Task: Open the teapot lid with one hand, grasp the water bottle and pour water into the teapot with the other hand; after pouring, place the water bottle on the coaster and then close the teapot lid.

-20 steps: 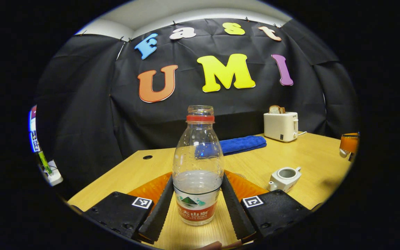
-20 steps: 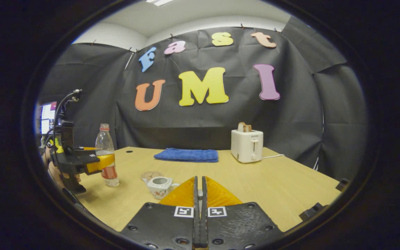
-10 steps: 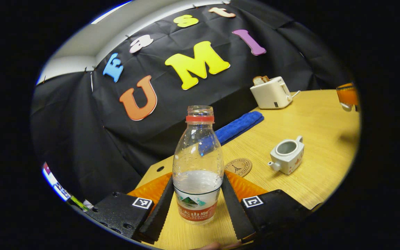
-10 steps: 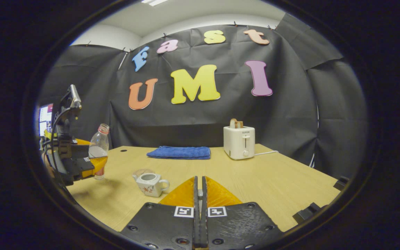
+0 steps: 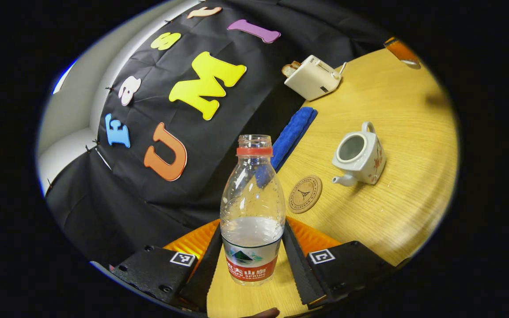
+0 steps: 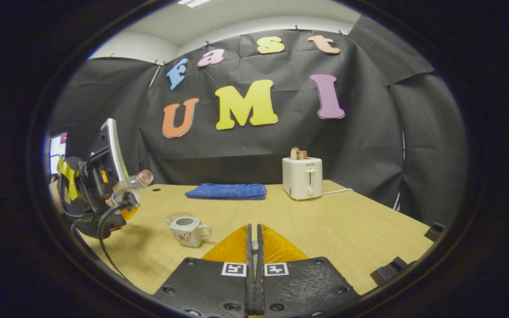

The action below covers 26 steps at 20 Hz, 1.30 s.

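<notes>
**Bottle tipped in the left tongs above the open teapot**

At the bottom centre of the left gripper view, the left tongs [image 5: 252, 260] grip a clear plastic water bottle with a red neck ring and a red-and-white label [image 5: 252, 212], one finger pressed on each side of its lower body. The bottle has no cap, and water fills roughly its lower third. The whole view is tilted, so the light wooden tabletop [image 5: 404, 132] slants up the right half of the frame.

Just beyond the bottle, right of centre, a round brown coaster with a dark printed emblem [image 5: 305, 194] lies flat on the tabletop. Next to it, further right, stands a small white ceramic teapot with a red floral pattern [image 5: 359, 154], lid off, its spout pointing towards the coaster. Behind them a folded blue towel [image 5: 293, 131] lies near the table's back edge, and a cream toaster holding a slice of bread [image 5: 312, 77] sits in the upper centre.

In the right gripper view, the right tongs [image 6: 253, 269] at bottom centre are closed together; whether they pinch the lid cannot be made out. At middle left, the left tongs hold the bottle leaning neck-first towards the teapot.
</notes>
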### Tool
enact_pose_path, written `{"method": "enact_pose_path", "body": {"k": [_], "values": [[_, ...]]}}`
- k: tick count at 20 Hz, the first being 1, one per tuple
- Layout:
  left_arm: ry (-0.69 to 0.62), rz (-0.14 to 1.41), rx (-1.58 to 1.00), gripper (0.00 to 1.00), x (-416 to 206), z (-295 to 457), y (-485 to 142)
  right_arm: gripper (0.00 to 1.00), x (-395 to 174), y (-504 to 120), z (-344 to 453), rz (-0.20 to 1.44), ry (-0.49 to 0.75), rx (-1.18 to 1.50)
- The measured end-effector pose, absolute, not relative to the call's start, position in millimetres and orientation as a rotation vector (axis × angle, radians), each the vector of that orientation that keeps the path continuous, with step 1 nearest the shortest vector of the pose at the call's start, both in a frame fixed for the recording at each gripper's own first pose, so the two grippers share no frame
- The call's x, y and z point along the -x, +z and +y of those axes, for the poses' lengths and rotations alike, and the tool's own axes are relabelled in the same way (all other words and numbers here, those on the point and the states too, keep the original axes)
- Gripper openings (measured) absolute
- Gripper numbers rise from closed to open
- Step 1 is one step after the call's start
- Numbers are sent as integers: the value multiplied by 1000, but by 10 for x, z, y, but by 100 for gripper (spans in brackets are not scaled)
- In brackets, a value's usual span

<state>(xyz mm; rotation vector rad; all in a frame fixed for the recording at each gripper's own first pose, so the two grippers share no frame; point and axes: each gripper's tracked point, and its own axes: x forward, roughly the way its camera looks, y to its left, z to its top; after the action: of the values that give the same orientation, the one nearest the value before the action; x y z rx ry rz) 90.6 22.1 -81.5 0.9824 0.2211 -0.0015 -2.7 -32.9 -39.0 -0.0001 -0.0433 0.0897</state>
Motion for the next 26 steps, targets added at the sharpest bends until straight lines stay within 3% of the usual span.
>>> {"method": "enact_pose_path", "body": {"k": [11,12,13,14,15,26], "values": [[-49,233,-1413,77,-983,146,-979,0,0,-419,-408,-43,63,7],[-53,236,-1456,82,-991,139,-991,0,-2,-433,-403,-44,60,14],[-51,248,-1484,77,-991,153,-1016,0,-3,-430,-402,-46,57,18],[-46,253,-1505,81,-1010,161,-1019,0,-1,-422,-398,-48,56,22],[-45,252,-1525,77,-1012,160,-1005,0,1,-432,-395,-47,58,25],[-49,199,-1761,77,-1084,-76,-738,0,-35,-417,-569,-44,21,8]]}}
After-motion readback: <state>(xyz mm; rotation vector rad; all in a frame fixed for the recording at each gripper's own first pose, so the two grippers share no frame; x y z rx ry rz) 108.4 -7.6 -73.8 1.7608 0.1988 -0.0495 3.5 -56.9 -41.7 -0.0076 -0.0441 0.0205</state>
